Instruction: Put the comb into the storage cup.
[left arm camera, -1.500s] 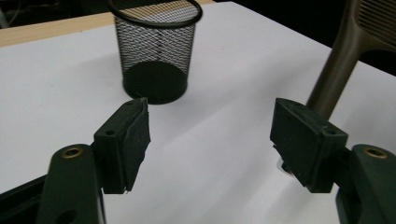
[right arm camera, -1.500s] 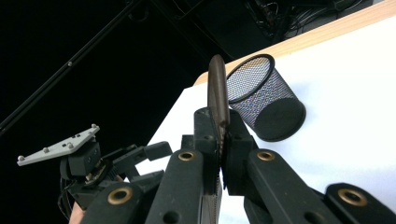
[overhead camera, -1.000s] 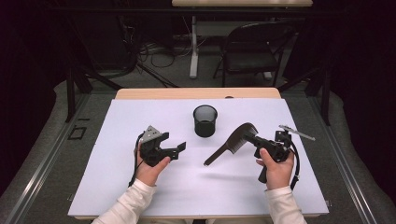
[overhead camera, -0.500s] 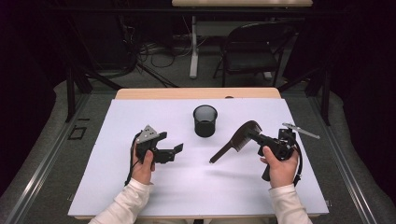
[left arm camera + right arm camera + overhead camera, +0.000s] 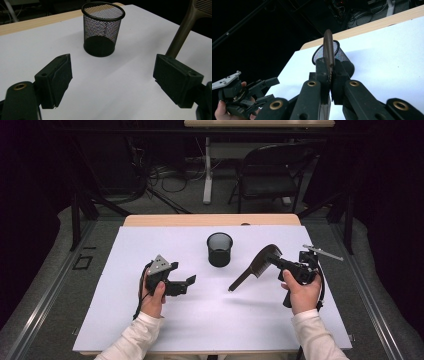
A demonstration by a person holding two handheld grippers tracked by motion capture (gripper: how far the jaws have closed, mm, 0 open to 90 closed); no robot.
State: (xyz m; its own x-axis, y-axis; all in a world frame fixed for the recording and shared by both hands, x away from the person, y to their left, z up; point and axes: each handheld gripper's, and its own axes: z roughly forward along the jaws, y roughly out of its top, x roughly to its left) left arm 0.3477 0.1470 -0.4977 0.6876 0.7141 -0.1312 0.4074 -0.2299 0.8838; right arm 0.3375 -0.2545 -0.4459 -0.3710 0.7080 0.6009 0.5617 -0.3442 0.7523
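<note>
A dark brown comb (image 5: 255,267) hangs over the white table cover, its handle slanting down to the left. My right gripper (image 5: 277,262) is shut on its toothed end. In the right gripper view the comb (image 5: 328,50) rises edge-on between the pressed jaws of the right gripper (image 5: 329,71), in front of the black mesh cup (image 5: 343,60). The mesh cup (image 5: 220,249) stands upright at the table's middle back. My left gripper (image 5: 186,285) is held left of centre, open and empty. In its own view the left gripper (image 5: 112,80) faces the cup (image 5: 103,30) and the comb's handle (image 5: 181,32).
A white cover (image 5: 210,320) lies over the wooden table (image 5: 210,220). A dark chair (image 5: 270,175) and cables stand on the floor beyond the far edge. The left gripper (image 5: 265,90) shows far off in the right gripper view.
The right hand has shifted the comb slightly to the right and up. The left gripper has stayed where it was, still open.
</note>
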